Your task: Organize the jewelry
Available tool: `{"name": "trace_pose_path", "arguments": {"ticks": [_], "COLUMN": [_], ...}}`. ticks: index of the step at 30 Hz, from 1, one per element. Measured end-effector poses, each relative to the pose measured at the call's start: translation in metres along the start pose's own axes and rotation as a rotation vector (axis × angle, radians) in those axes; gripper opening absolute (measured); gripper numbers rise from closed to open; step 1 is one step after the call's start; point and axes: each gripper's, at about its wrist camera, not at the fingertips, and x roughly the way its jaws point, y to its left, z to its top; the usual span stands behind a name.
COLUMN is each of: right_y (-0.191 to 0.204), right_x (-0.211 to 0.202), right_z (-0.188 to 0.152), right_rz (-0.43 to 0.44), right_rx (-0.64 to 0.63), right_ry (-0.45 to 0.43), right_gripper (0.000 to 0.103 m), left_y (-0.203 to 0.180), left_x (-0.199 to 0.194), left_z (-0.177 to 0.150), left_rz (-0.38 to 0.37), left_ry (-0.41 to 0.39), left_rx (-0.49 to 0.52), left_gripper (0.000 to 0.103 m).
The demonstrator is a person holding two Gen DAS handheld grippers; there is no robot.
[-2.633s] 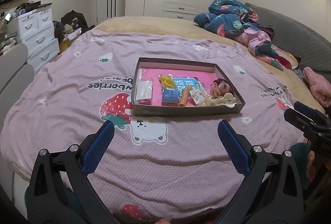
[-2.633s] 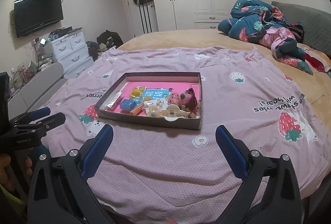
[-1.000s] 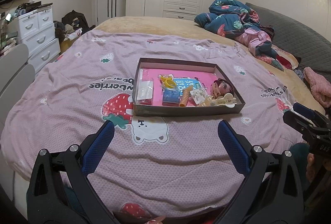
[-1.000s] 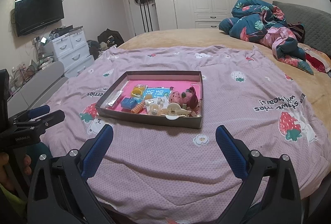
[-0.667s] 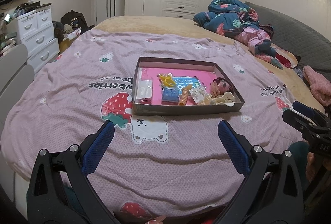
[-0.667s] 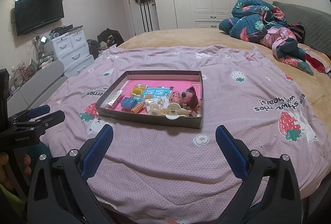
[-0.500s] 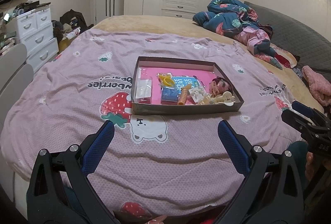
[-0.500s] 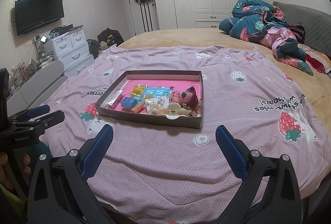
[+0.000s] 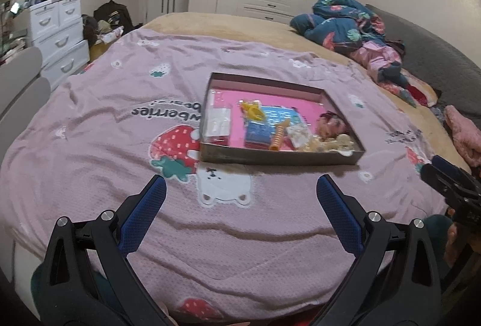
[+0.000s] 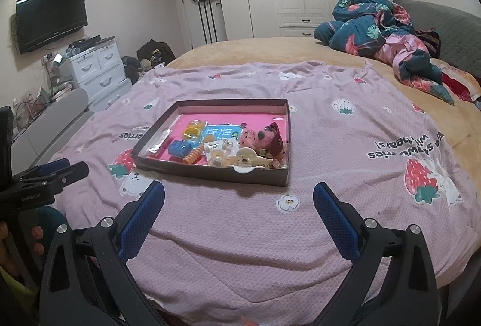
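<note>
Jewelry box (image 10: pixel 210 172) lies ahead of both open, empty grippers.

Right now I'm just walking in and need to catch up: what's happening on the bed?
A person holds two open tools, left tool and right tool, above the pink blanket. Neither grips anything. Ahead sits a shallow box of jewelry and hair pieces, including a cream claw clip and an orange coil tie. Sorting hasn't started.

A bed (image 10: pixel 240 49) carries a blanket (image 10: pixel 330 130) and tray (image 10: pixel 210 172).

One tray (image 10: pixel 210 172), two grippers (image 10: pixel 239 196) (image 9: pixel 240 190)
</note>
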Motion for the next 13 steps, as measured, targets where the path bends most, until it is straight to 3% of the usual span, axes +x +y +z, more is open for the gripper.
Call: {"name": "trace_pose_path", "arguments": {"ticks": [4,7,13], "right_y": [-0.022,-0.058,-0.178], "right_x": [0.014,0.033,0.101], "right_z": [0.006,0.017,0.037], "right_rz": [-0.029,-0.111,-0.346], "right_rx": [0.045,0.098,0.312], "right_ry": [0.014,0.026,0.115], "right_gripper": [0.099,0.099,0.099], "left_y": [0.024,0.056,0.131], "left_x": [0.020,0.045,0.103], "left_z": [0.010,0.023,0.056], "left_rz": [0.063,0.153,0.377], "left_ry": [0.030,0.064,0.108], "left_rx": [-0.057,-0.119,-0.228], "left_gripper": [0.094,0.094,0.094]}}
